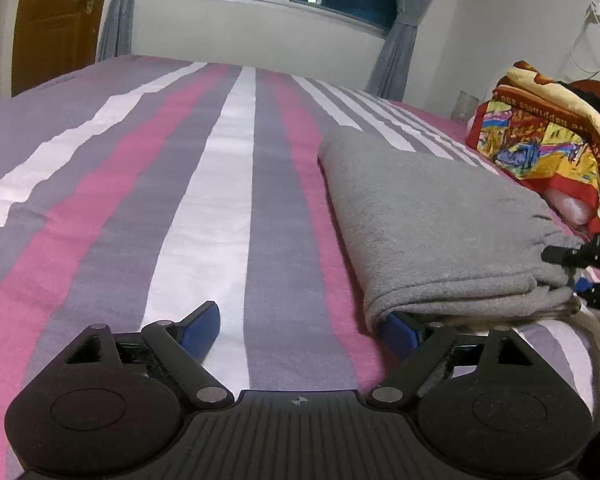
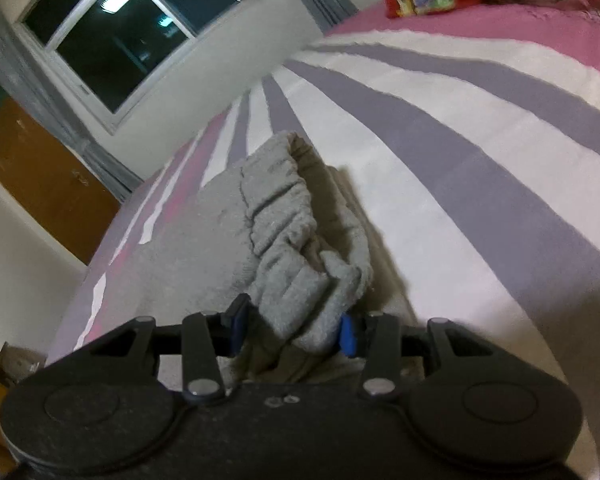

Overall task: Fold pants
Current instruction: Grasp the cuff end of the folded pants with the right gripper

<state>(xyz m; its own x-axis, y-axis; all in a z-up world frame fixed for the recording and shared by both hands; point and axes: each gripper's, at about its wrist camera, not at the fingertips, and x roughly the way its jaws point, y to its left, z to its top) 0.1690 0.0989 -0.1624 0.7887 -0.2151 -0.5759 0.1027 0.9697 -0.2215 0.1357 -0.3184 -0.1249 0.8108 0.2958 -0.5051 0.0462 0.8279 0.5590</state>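
Nearest my lens, item one: left gripper, jaws spread wide, nothing between them; its right blue pad is tucked partly under the pants' corner. Item two: striped bed, largest thing, carrying everything. Item three: grey pants, folded, lying on the bed's right side. Item four: right gripper, clamped on the bunched grey waistband. Item five: patterned blanket, cut off at the frame edge. No containers seen.

Soft, fuzzy grey fleece pants on a smooth striped cotton-like bedsheet; matt black plastic left gripper, glossy wooden door.
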